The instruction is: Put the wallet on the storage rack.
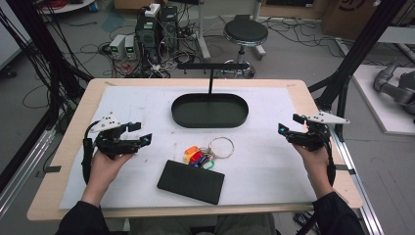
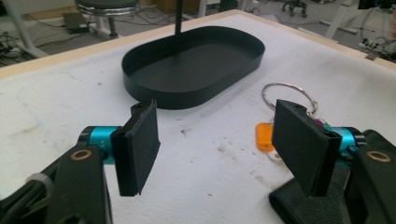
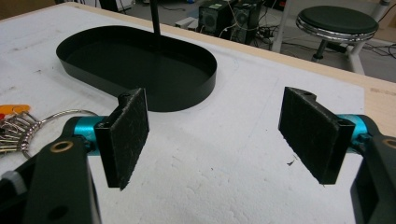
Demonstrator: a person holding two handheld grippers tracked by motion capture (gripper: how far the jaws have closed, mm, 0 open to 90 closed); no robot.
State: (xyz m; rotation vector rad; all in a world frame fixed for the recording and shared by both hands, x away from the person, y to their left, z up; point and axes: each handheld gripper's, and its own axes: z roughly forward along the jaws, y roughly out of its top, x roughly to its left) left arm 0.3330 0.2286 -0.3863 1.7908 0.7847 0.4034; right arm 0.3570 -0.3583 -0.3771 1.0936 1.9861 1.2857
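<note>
left gripper (image 2: 215,144) gaping, key ring (image 2: 288,95), black tray (image 2: 191,65)

— What sort of place is this?
— A robotics lab, by the look of it. Beyond the bench (image 1: 73,147), well past the jaws, computer towers (image 1: 156,27) stand on a bare floor amid tangled cables (image 1: 98,49).
— Anything else?
— A round stool (image 1: 245,33) behind the bench, black frame struts (image 1: 359,54) either side, and a grey robot arm (image 1: 394,85) lying off to the right.

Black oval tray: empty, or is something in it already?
Empty: the black oval tray has a bare floor; the key ring lies outside it on the table.
</note>
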